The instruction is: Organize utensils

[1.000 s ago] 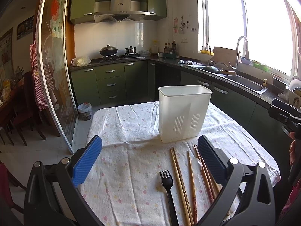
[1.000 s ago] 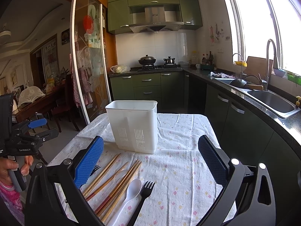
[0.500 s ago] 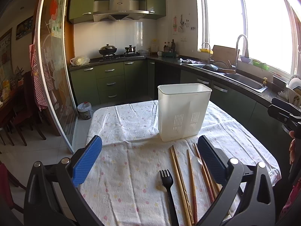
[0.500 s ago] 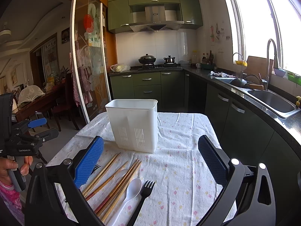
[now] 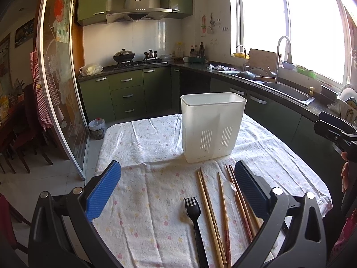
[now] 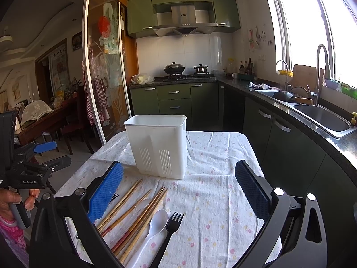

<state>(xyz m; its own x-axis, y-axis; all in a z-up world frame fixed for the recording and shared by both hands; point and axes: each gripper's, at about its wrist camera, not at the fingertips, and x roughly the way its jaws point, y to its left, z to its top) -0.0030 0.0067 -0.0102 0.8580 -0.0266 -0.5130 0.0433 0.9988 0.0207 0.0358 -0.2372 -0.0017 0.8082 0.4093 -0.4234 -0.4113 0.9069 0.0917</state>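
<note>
Both tongs spread wide, holding nothing: left gripper (image 5: 177, 191), right gripper (image 6: 178, 189). Wooden chopsticks (image 6: 142, 212), white plastic spoon (image 6: 156, 224), black plastic fork (image 6: 170, 230) lie loose just in front of the white slotted plastic utensil caddy (image 6: 159, 146). All likely light, stiff, thin; pinch mid-shaft, chopsticks may roll. Wrinkled floral tablecloth (image 6: 214, 201) under caddy; green-cabinet kitchen behind it.

The white utensil holder (image 6: 159, 145) stands upright on the cloth-covered table (image 6: 214, 178), its top open and unobstructed. Bare cloth lies to its right and left. In front of it, chopsticks (image 6: 136, 212), a white spoon (image 6: 154, 227) and a black fork (image 6: 169, 230) lie close together, blocking the near-left stretch.
</note>
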